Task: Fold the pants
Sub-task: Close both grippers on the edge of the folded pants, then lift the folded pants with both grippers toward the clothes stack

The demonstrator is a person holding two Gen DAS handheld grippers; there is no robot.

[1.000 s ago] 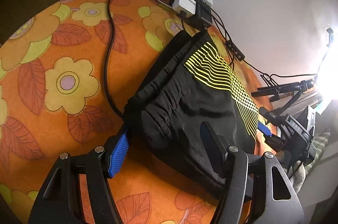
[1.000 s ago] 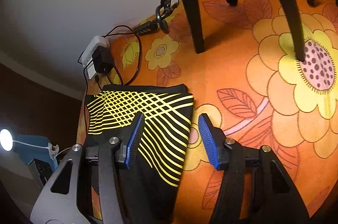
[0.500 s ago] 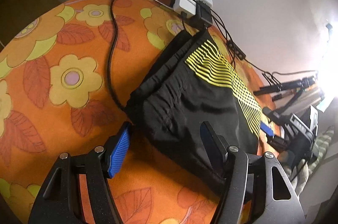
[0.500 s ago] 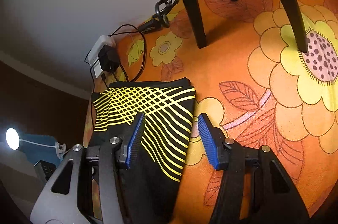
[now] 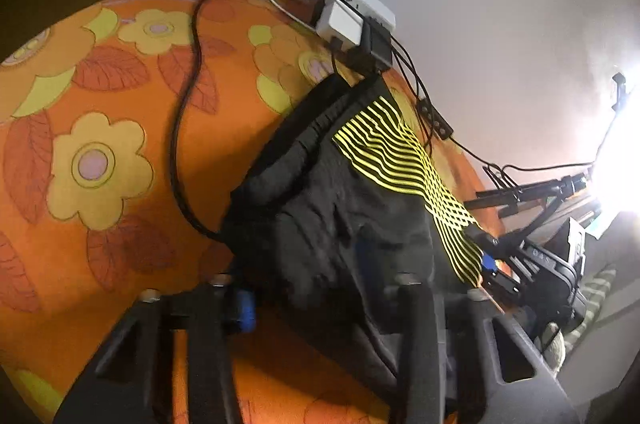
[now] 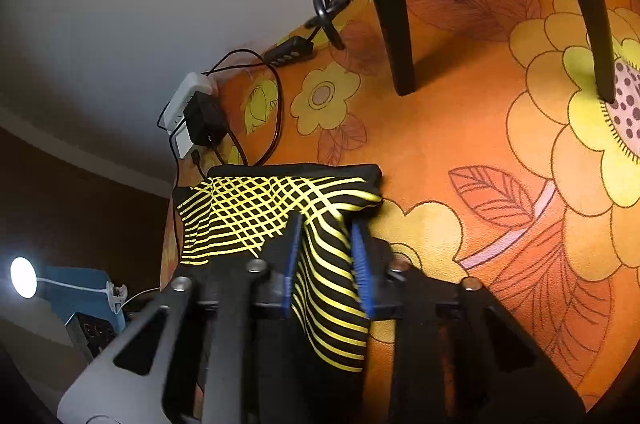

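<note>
Gripping the black pants (image 5: 344,216) at two points, you are partway into the job: the garment lies on the flowered orange cloth (image 5: 100,163) as a compact, already doubled bundle, its gathered waistband toward the power strip (image 5: 344,3) at the wall and its yellow-striped panel on top. Your right gripper (image 6: 326,256) is closing, its blue pads pinching a raised ridge of the striped fabric near the corner of the bundle. Your left gripper (image 5: 304,288) is closing too, with dark cloth bunched between its fingers at the near edge, though motion blur hides how firmly the pads bite. Judging by the shape, at least one fold is made and what is left is to carry these two held edges over for a further fold, then smooth the wrinkled black section flat. A black cable (image 5: 180,127) runs from the power strip right up to the waistband side and could snag as you lift. Around the work, dark chair legs (image 6: 384,3) stand on the cloth well beyond the pants, a plain pale wall (image 5: 480,3) backs the scene, and a bright lamp (image 6: 22,278) glares from beside the surface.
</note>
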